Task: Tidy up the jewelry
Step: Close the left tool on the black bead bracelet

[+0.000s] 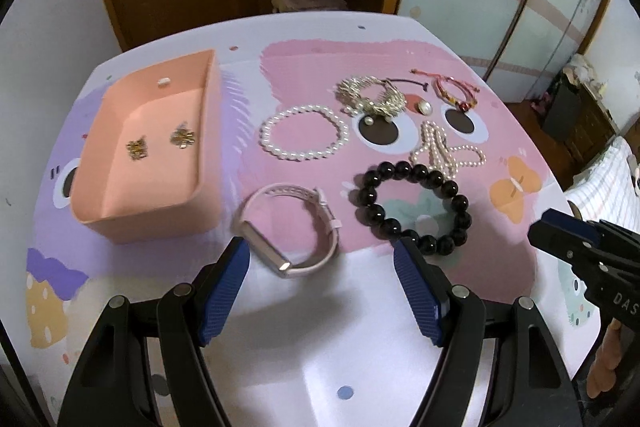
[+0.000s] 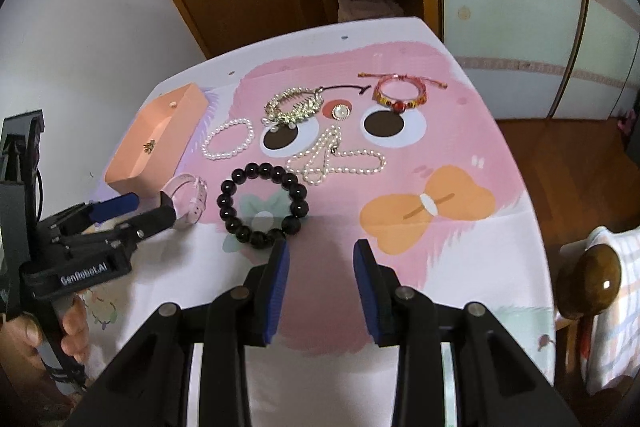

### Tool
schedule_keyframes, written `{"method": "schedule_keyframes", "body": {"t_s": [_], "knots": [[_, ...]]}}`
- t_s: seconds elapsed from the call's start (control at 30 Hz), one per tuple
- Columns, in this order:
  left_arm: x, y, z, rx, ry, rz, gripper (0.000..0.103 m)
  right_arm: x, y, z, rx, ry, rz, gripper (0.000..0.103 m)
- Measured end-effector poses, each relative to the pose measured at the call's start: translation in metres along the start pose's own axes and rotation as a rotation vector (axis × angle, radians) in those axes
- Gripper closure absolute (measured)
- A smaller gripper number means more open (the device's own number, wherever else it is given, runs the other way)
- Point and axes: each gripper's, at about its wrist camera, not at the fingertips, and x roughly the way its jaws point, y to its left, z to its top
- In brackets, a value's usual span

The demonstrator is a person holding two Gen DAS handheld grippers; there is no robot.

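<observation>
The left gripper (image 1: 320, 267) hangs over the near edge of the counter (image 1: 320, 355) with its fingers (image 1: 224, 291) spread wide and holding nothing, framing the pink smartwatch (image 1: 290, 233) that lies just beyond them; the step in hand looks like the approach to that watch, bound for the pink tray (image 1: 152, 151) at the counter's left side, where two small gold earrings (image 1: 160, 143) already lie. The watch rests on its side as a closed loop, its silver body on the near left, long axis slanting from far left to near right, the strap buckle toward the far right. The next move probably calls for lowering the fingers astride the body or strap and closing across the narrow width. The right gripper (image 2: 322, 291), fingers partly open and empty, hovers near the black bead bracelet (image 2: 262, 205), its left finger (image 2: 278, 287) just short of the nearest beads. Pearl bracelet (image 1: 304, 139), pearl necklace (image 1: 444, 151), gold hair comb (image 1: 372, 97) and red woven bracelet (image 1: 456, 93) wait toward the far edge
</observation>
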Motion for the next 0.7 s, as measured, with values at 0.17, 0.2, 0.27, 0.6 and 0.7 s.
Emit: {"method": "schedule_keyframes", "body": {"t_s": [0.17, 0.2, 0.27, 0.6, 0.7], "knots": [[0.014, -0.012, 0.01, 0.047, 0.011, -0.016, 0.03, 0.011, -0.008, 0.004, 0.025, 0.018, 0.015, 0.07], [0.017, -0.014, 0.013, 0.054, 0.015, -0.019, 0.03, 0.014, -0.009, 0.005, 0.027, 0.02, 0.016, 0.07], [0.024, -0.018, 0.021, 0.071, 0.024, -0.022, 0.03, 0.018, -0.01, 0.008, 0.027, 0.024, 0.016, 0.07], [0.054, -0.039, 0.051, 0.227, 0.081, -0.034, 0.045, 0.035, -0.017, 0.018, 0.046, 0.04, 0.011, 0.07], [0.064, -0.041, 0.054, 0.256, 0.129, -0.045, 0.056, 0.037, -0.021, 0.019, 0.059, 0.044, 0.018, 0.07]]}}
